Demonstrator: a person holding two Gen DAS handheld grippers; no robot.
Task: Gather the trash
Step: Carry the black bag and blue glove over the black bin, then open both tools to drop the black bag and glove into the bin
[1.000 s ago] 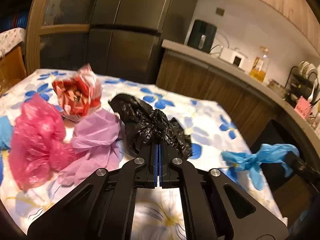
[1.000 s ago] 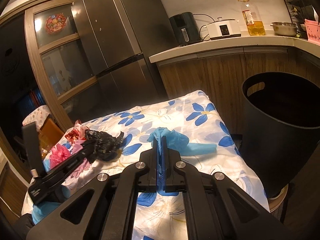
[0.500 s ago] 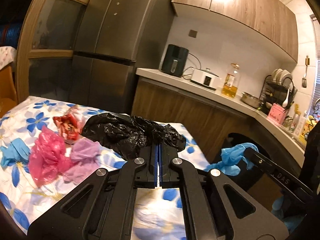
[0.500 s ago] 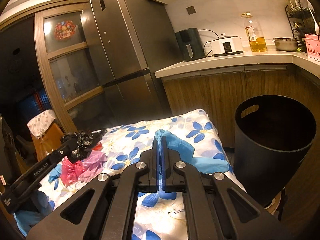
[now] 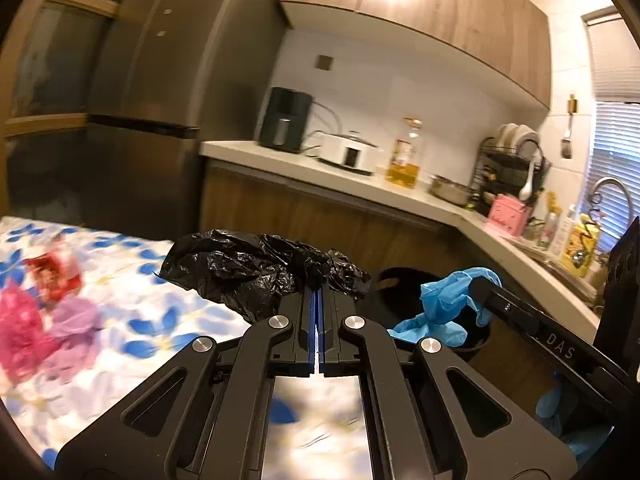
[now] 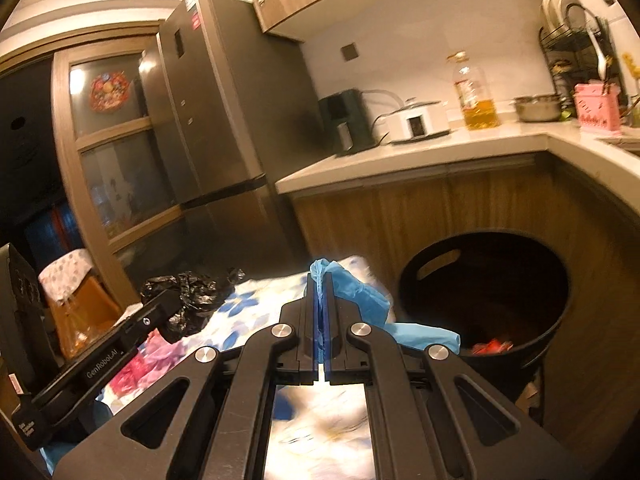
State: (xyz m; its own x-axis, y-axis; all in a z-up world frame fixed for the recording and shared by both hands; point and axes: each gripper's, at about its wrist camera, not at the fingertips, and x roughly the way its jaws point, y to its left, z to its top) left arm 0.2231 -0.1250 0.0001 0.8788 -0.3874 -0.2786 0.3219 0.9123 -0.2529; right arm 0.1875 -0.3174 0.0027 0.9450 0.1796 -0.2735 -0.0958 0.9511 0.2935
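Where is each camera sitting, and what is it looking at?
Left wrist: on the left gripper, looking along its fingers, shut on a black bag, toward the kitchen counter; the right gripper shows at right.
Right wrist: on the right gripper, shut on a blue glove, facing the black bin; the left gripper shows at left.
Both share the bag, glove, bin, flowered tablecloth and counter.

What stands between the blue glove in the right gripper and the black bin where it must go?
Nothing visible. The right gripper is shut on the blue glove, and the black bin stands open just to its right, beyond the table edge.
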